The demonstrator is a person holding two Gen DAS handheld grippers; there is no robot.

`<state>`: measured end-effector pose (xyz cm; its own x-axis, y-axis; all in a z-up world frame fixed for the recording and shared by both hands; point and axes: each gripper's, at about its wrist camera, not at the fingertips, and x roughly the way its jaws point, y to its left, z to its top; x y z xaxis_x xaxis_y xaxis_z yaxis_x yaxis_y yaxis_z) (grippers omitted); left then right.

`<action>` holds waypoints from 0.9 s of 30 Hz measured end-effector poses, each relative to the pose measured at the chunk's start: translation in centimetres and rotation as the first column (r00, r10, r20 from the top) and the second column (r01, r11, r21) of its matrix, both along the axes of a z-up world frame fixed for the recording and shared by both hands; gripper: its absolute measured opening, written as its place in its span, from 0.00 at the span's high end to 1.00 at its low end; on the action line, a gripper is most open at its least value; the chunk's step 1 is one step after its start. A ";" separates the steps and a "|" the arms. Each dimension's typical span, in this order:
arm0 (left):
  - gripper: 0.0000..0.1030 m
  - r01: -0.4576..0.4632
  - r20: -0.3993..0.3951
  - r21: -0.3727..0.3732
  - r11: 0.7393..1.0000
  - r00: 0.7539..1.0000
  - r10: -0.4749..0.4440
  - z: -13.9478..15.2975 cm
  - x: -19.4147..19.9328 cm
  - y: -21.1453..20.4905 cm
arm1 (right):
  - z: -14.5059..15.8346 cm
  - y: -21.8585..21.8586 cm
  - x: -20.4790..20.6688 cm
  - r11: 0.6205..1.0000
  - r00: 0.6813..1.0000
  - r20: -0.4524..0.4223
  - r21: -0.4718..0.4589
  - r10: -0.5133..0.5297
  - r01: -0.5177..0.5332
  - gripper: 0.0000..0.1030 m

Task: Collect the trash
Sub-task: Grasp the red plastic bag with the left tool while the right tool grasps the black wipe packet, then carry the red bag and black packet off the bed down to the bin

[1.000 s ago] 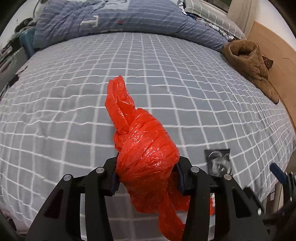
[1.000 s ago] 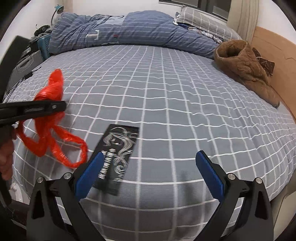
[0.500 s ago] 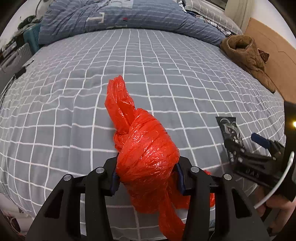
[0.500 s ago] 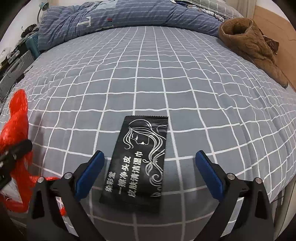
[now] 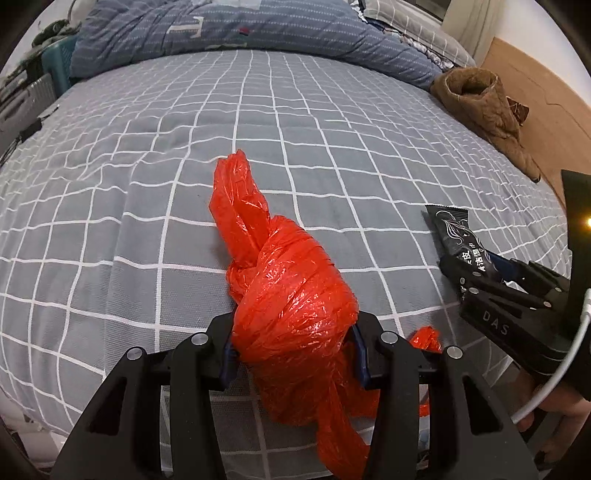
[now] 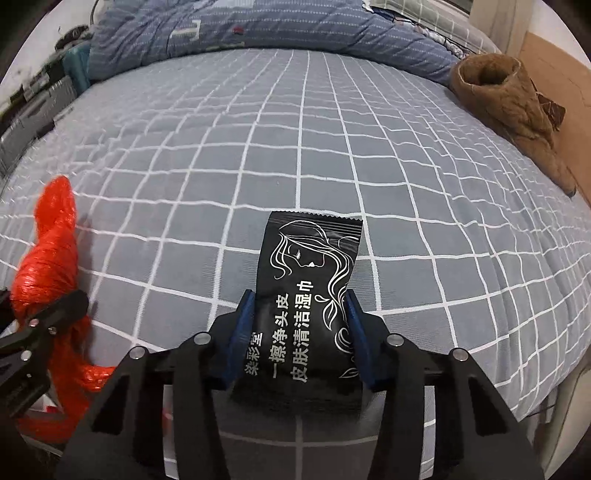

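Across the grey checked bedsheet lies a brown jacket.

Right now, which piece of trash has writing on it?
The flat black foil sachet in the right hand-held gripper; the knotted red plastic bag is plain.

Your left wrist view looks steeply down over the near edge of the checked bed, close to it, facing the rumpled duvet at the far end. Your right wrist view, alongside to its right, faces likewise; both share that bed and duvet.
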<state>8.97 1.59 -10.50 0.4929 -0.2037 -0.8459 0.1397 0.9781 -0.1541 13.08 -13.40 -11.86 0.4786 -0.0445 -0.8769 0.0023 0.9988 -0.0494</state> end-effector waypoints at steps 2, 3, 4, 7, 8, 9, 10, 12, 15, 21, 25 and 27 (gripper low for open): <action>0.56 0.001 0.000 -0.016 1.000 1.000 -0.001 0.1 0.0 0.2 | 0.5 -0.2 -0.5 1.000 1.000 0.012 0.011 -0.003 0.003 0.55; 0.56 0.003 0.004 -0.015 1.000 1.000 -0.003 0.2 0.0 0.2 | 0.6 -0.4 -0.6 1.000 1.000 0.016 0.014 -0.003 0.003 0.55; 0.56 0.003 0.008 -0.013 1.000 1.000 -0.003 0.3 -0.1 0.2 | 0.9 -0.5 -0.9 1.000 1.000 0.021 0.017 -0.005 0.004 0.55; 0.56 0.011 0.013 -0.010 1.000 1.000 -0.011 0.3 -0.3 0.1 | 1.6 -0.9 -1.6 1.000 0.999 0.036 0.026 -0.011 0.010 0.55; 0.56 0.013 0.015 -0.005 1.000 1.000 -0.013 0.4 -0.4 0.0 | 1.9 -1.0 -1.8 1.000 0.999 0.042 0.025 -0.012 0.011 0.55; 0.56 0.012 0.016 -0.001 1.000 1.000 -0.012 0.5 -0.5 -0.1 | 2.1 -1.0 -2.2 1.000 0.999 0.047 0.025 -0.012 0.011 0.55; 0.56 0.012 0.018 0.006 1.000 1.000 -0.012 0.6 -0.7 -0.1 | 2.2 -1.0 -2.4 1.000 0.999 0.048 0.028 -0.011 0.010 0.55; 0.56 0.016 0.022 0.013 1.000 1.000 -0.016 0.9 -0.9 -0.4 | 2.6 -1.2 -2.8 0.999 0.999 0.048 0.031 -0.008 0.007 0.55; 0.56 0.026 0.023 0.015 1.000 0.999 -0.026 1.3 -1.4 -0.9 | 3.3 -1.3 -3.4 1.000 0.998 0.056 0.027 -0.004 0.003 0.55; 0.56 0.039 0.029 0.032 0.999 0.999 -0.040 2.7 -2.6 -1.6 | 4.8 -1.5 -5.0 0.999 0.997 0.077 0.033 -0.011 0.009 0.55; 0.57 0.030 0.026 0.028 0.999 0.999 -0.031 3.7 -3.5 -1.8 | 6.0 -1.4 -6.3 0.999 0.996 0.091 0.044 -0.013 0.009 0.55; 0.57 0.027 0.029 0.031 0.999 0.999 -0.028 4.3 -4.2 -1.7 | 6.6 -1.2 -6.9 0.999 0.995 0.096 0.046 -0.010 0.005 0.55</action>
<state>4.82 -0.12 -6.24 0.5126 -0.1920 -0.8369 0.1706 0.9780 -0.1199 6.15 -14.62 -5.22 0.5605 -0.0097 -0.8281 0.0122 0.9999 -0.0034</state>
